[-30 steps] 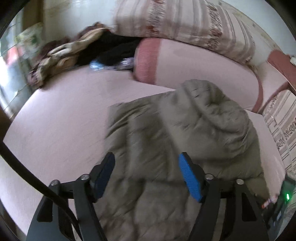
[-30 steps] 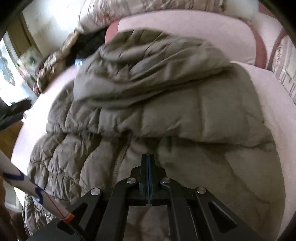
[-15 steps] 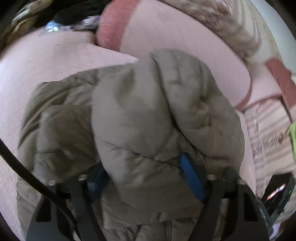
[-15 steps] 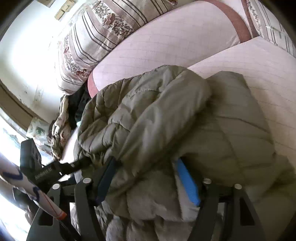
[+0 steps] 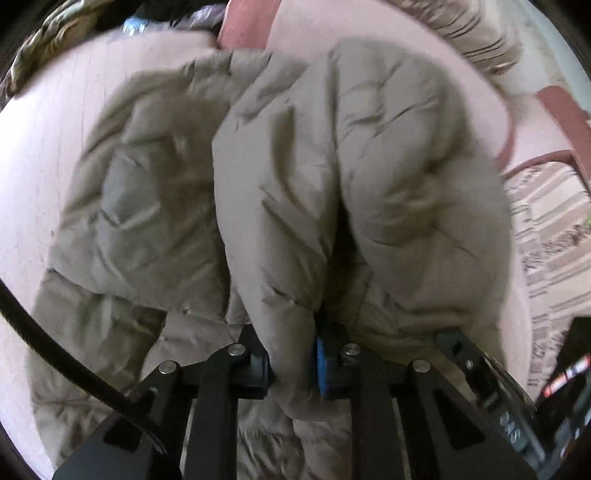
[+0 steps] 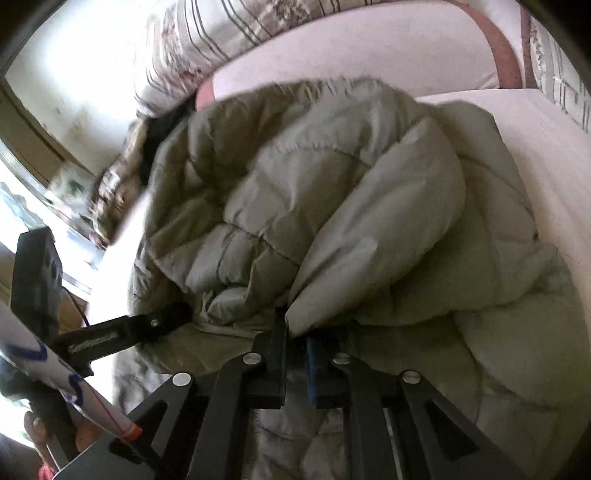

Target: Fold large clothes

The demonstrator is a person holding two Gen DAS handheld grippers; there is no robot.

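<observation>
The olive puffer jacket (image 5: 332,177) lies bunched on the pink bed (image 5: 29,155), its padded folds heaped toward the far striped cushion (image 6: 236,29). The left gripper (image 5: 293,363) has its jaws pinched tight on a thick fold of the jacket at its near edge. The right gripper (image 6: 295,363) likewise has its jaws clamped nearly together on a pale fold of the jacket, with the left gripper's black body visible off to its left
</observation>
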